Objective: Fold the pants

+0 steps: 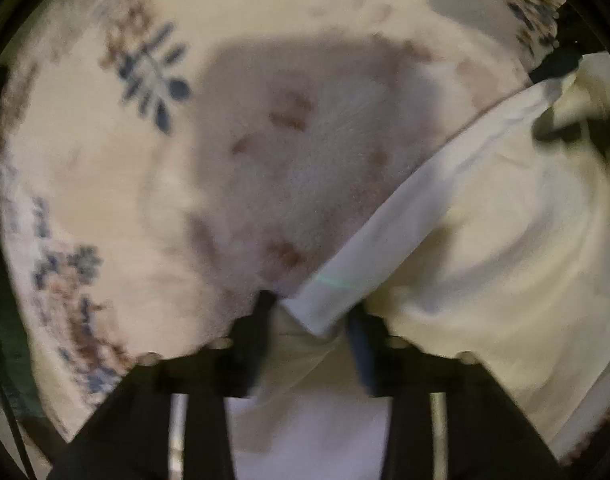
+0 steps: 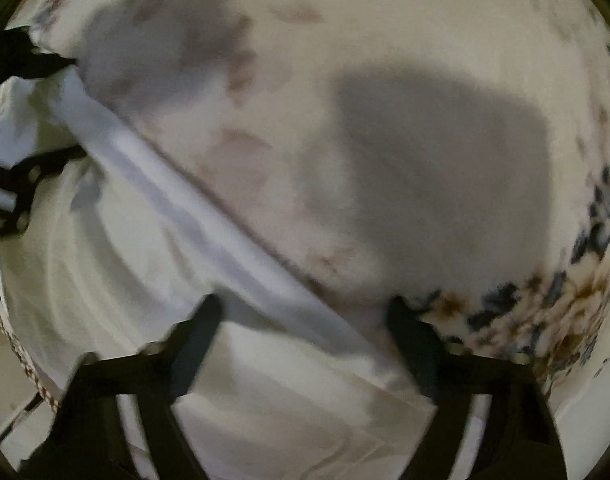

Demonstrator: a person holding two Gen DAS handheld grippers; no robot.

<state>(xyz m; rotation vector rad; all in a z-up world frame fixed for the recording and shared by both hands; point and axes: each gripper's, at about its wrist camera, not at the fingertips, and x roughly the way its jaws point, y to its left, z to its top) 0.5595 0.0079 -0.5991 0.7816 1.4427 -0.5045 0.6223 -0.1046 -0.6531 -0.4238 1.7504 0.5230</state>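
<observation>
Pants (image 1: 465,248) hem between both downward-pointing claws, left (image 1: 311,312), right (image 2: 305,312).

Both point steeply down at the pants (image 1: 465,240): the left hand-held gripper (image 1: 311,312) pinches their waistband corner, the right hand-held gripper (image 2: 305,312) straddles the waistband, jaws apart.

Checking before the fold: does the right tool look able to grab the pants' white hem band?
Probably yes: the hem band runs between the right tool fingers, nothing covering it.

Bare floral cloth (image 1: 105,184) beside pants (image 1: 485,240)
</observation>
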